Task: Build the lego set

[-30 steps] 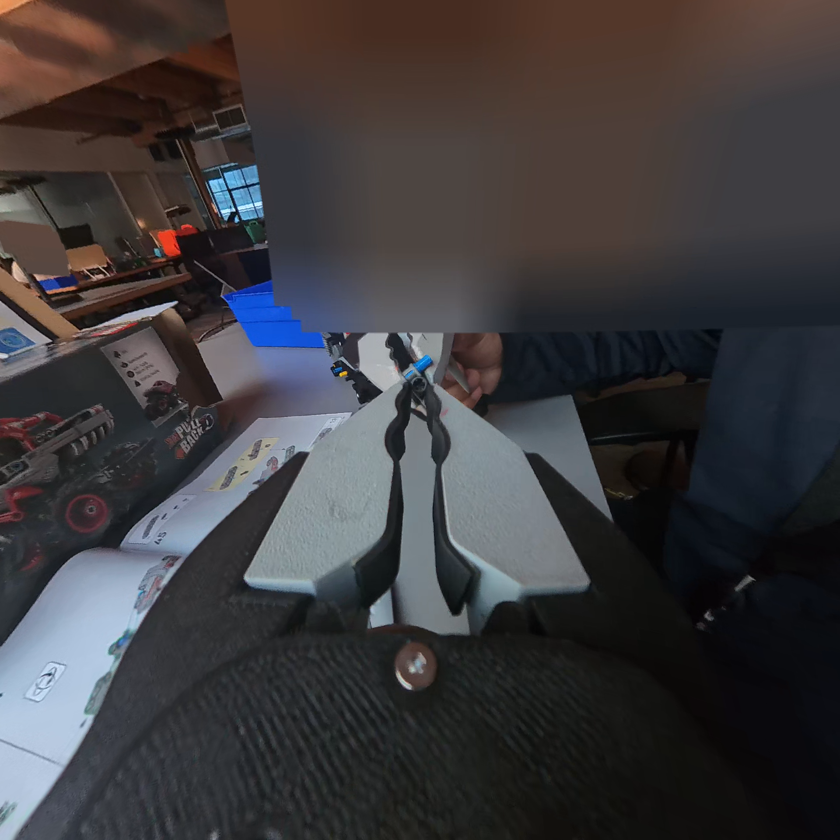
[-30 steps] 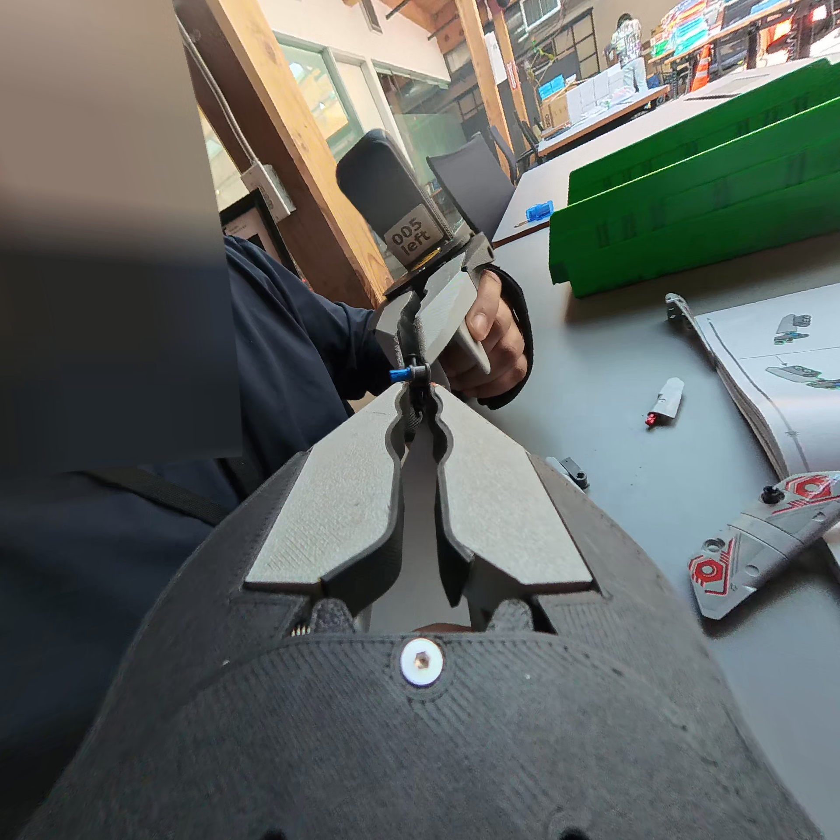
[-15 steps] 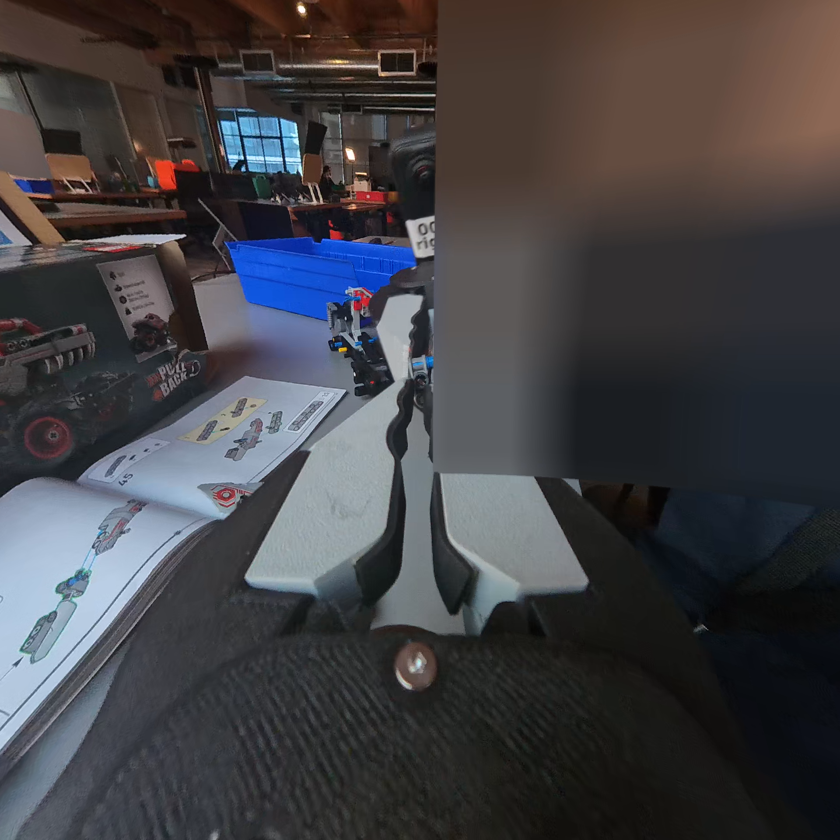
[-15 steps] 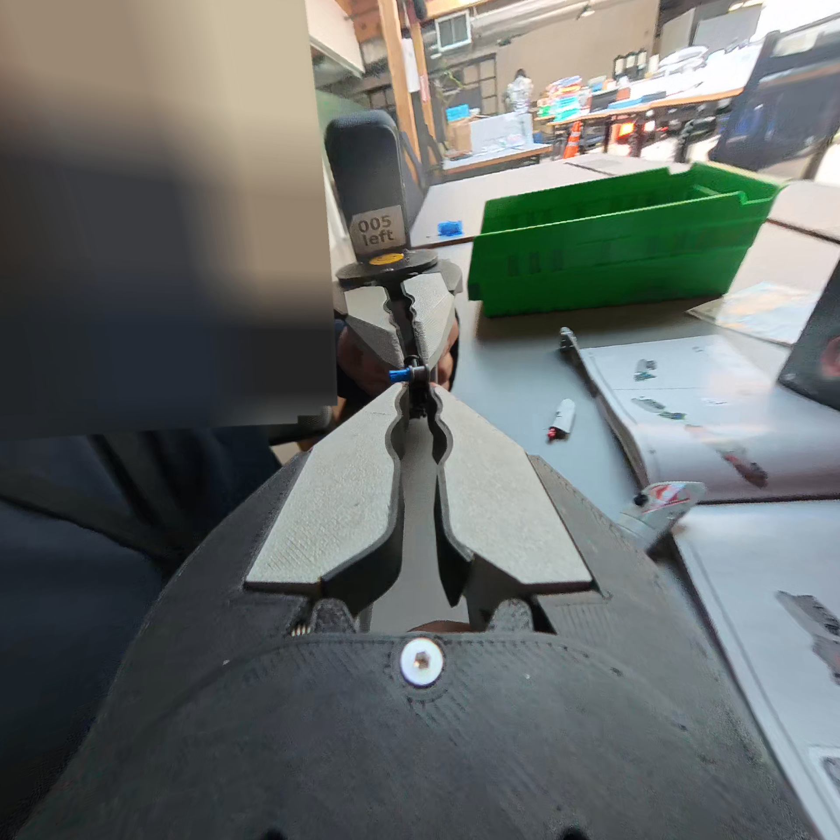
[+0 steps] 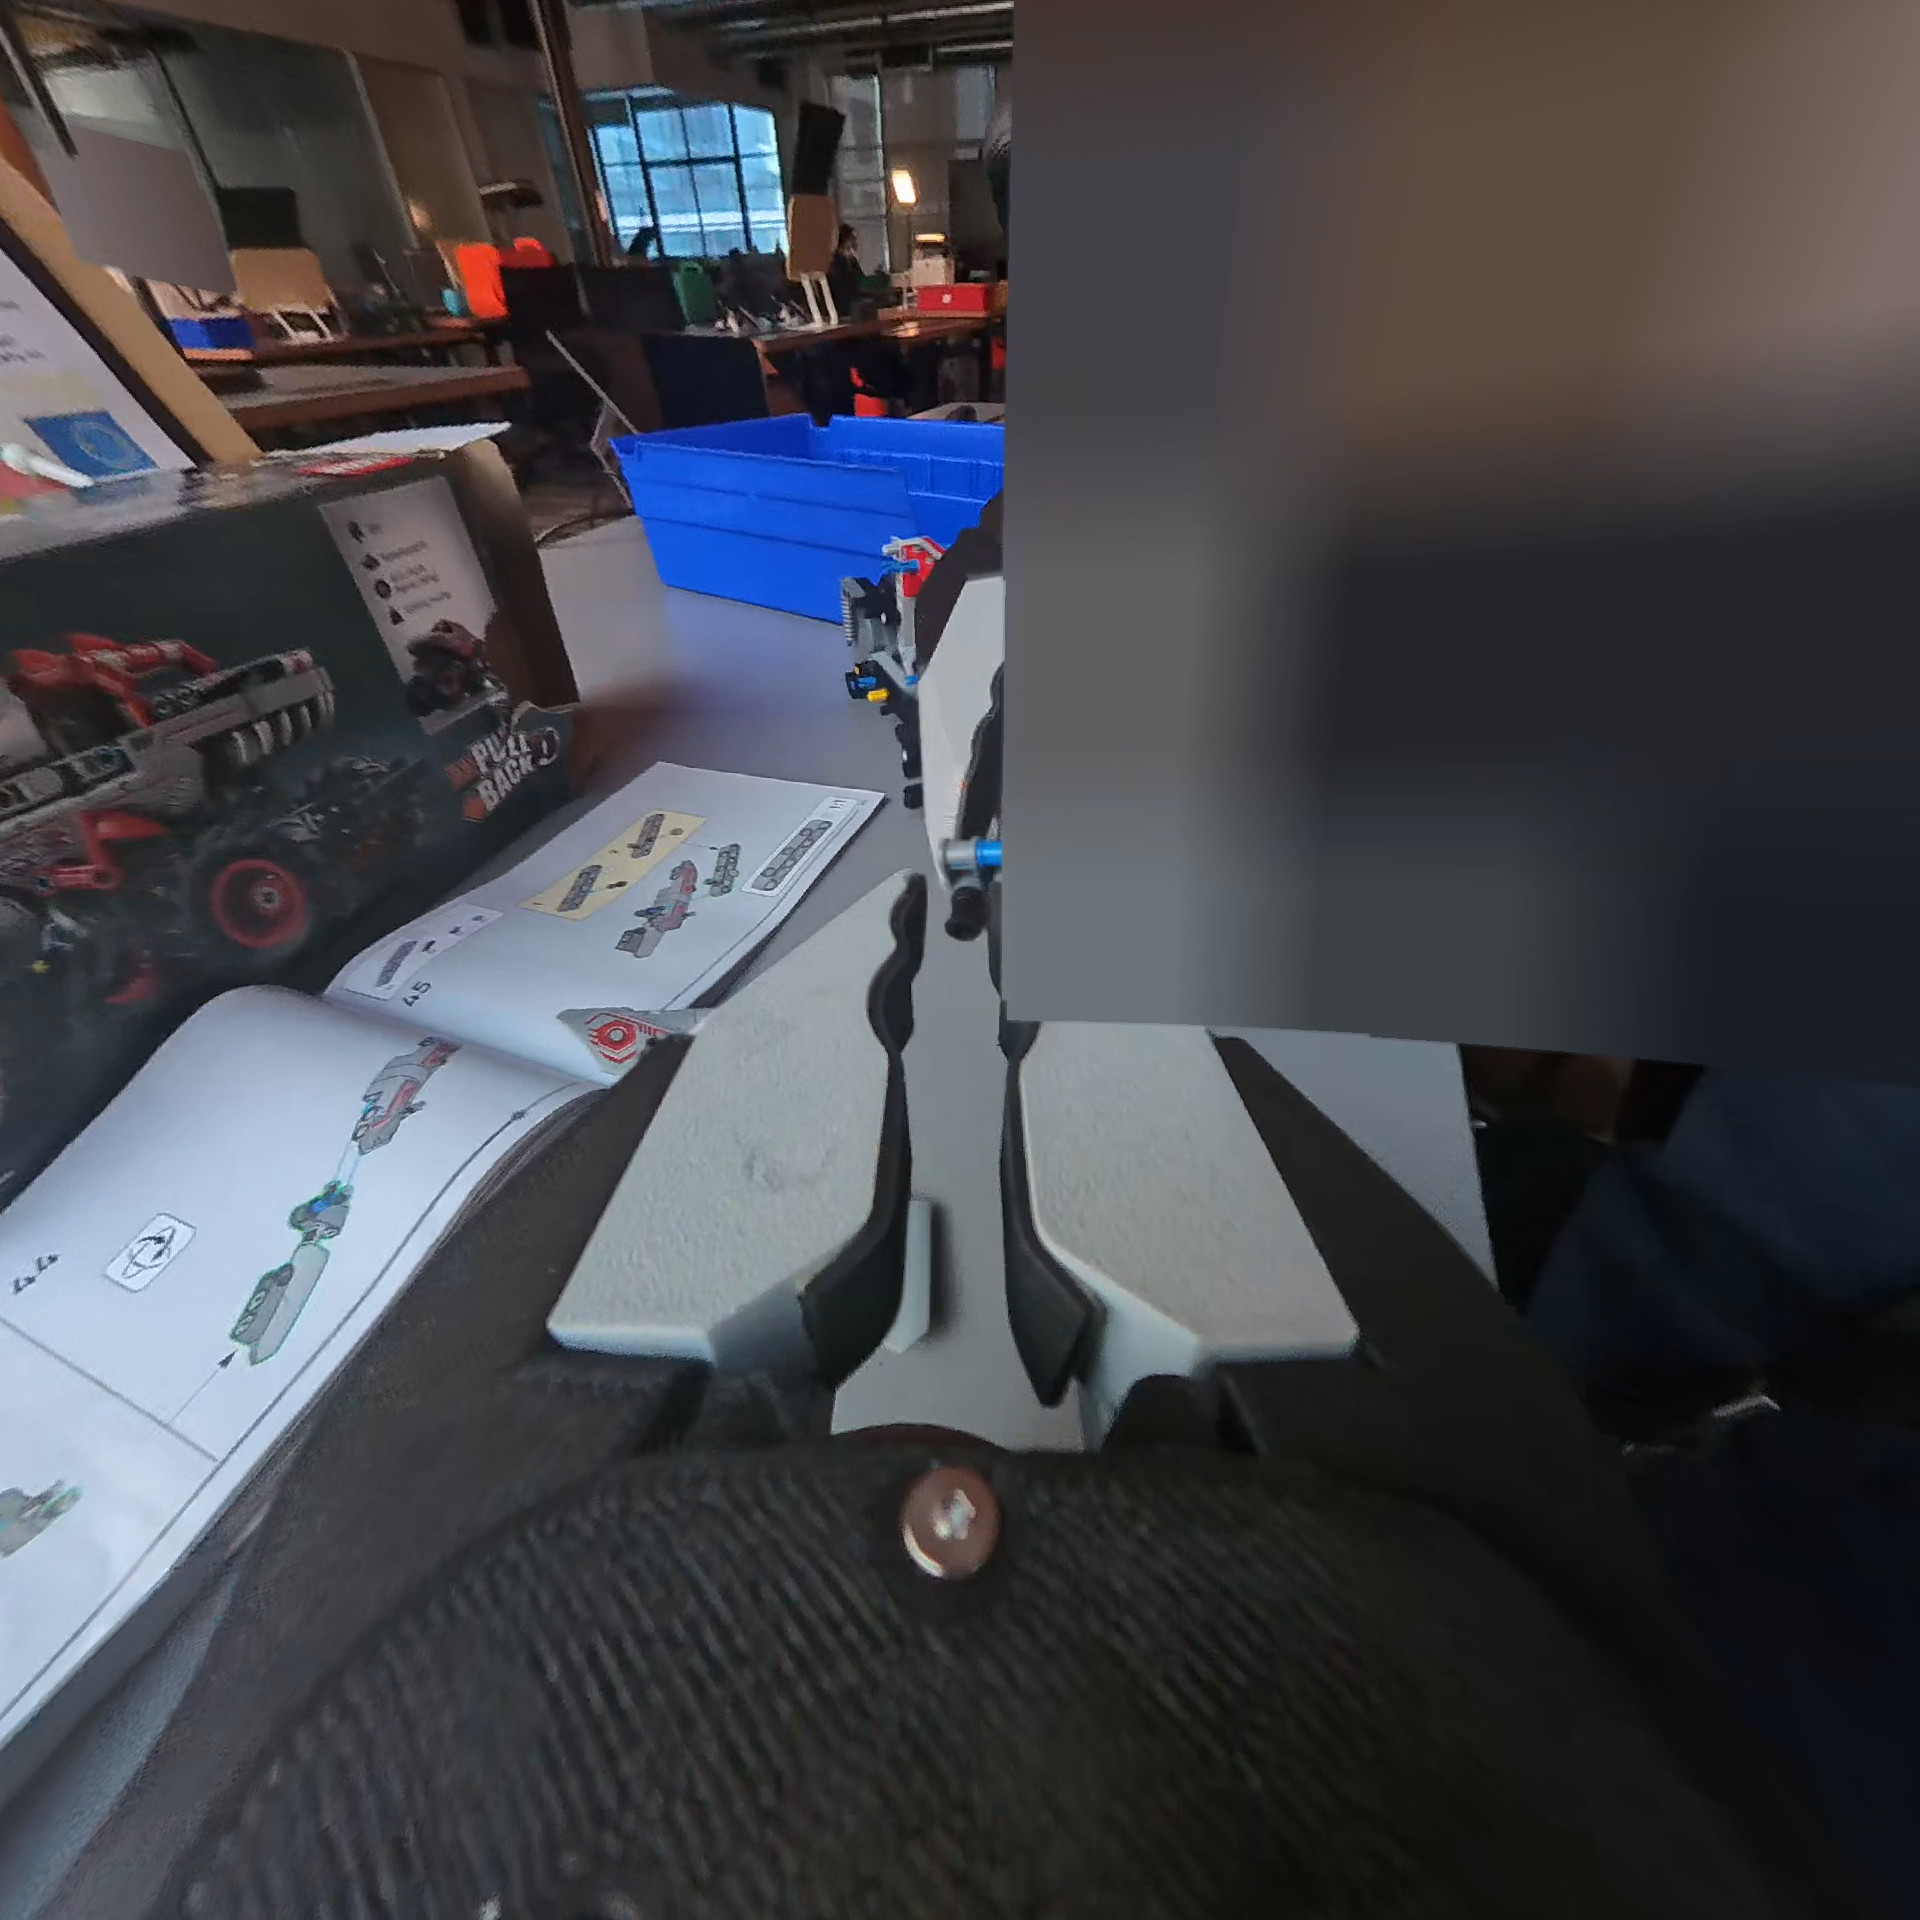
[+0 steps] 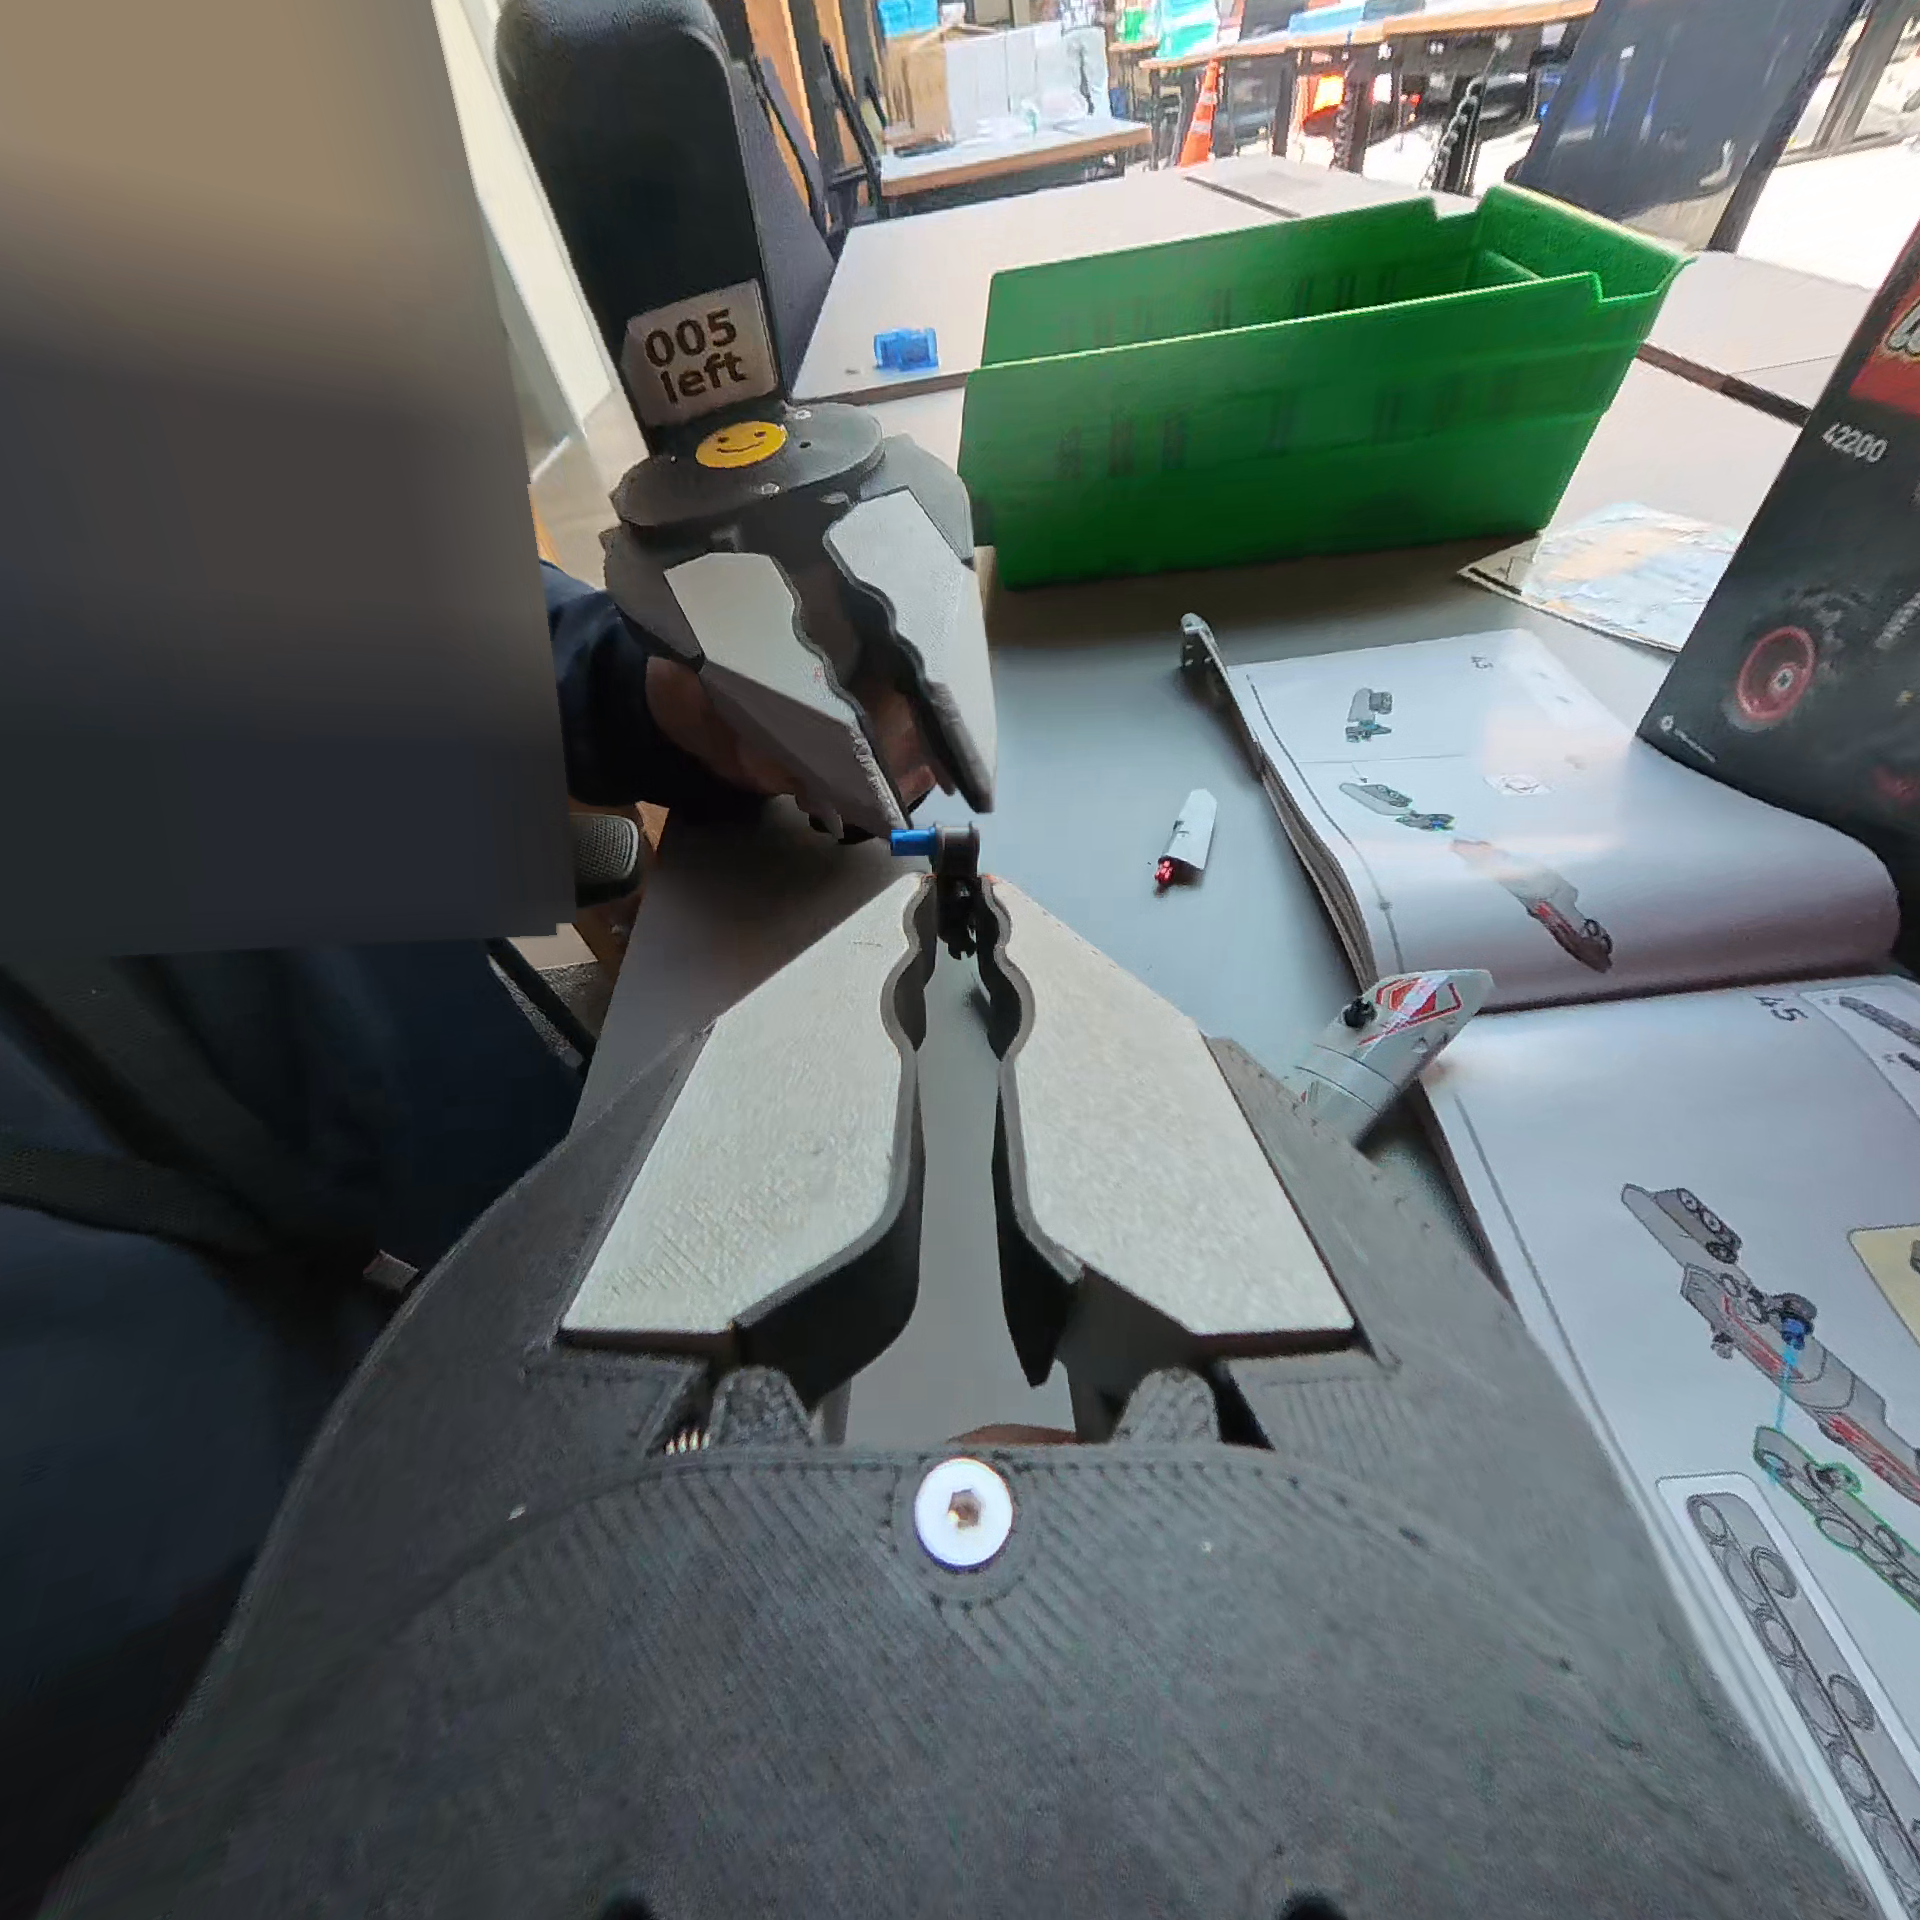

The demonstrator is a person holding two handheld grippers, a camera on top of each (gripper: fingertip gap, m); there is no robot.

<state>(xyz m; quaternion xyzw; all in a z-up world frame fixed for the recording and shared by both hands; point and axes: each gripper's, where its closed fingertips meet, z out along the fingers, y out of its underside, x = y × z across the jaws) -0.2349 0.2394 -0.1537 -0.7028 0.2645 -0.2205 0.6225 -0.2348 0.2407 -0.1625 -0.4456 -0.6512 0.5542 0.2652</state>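
My right gripper (image 6: pixel 961 914) is shut on a small black connector with a blue pin (image 6: pixel 951 857), held above the table's near edge. My left gripper (image 6: pixel 935 810) faces it from just beyond; its fingers are apart and its tips sit right at the blue pin. In the left wrist view my left gripper (image 5: pixel 961 935) is open; its right fingertip is hidden by a blurred patch. The connector (image 5: pixel 971 862) shows just past the tips, in the right gripper's fingers (image 5: pixel 951 727). A partly built model (image 5: pixel 883 634) stands farther back.
An open instruction booklet (image 6: pixel 1507 810) lies on the grey table, with a grey panel with red markings (image 6: pixel 1382 1039) at its edge. A small grey piece with a red pin (image 6: pixel 1190 836) lies loose. A green bin (image 6: pixel 1299 395), a blue bin (image 5: pixel 790 509) and the set's box (image 5: pixel 208 727) stand around.
My left gripper has opened and let go of the connector, which stays in my right gripper. Both views have swung round towards the table and booklet.
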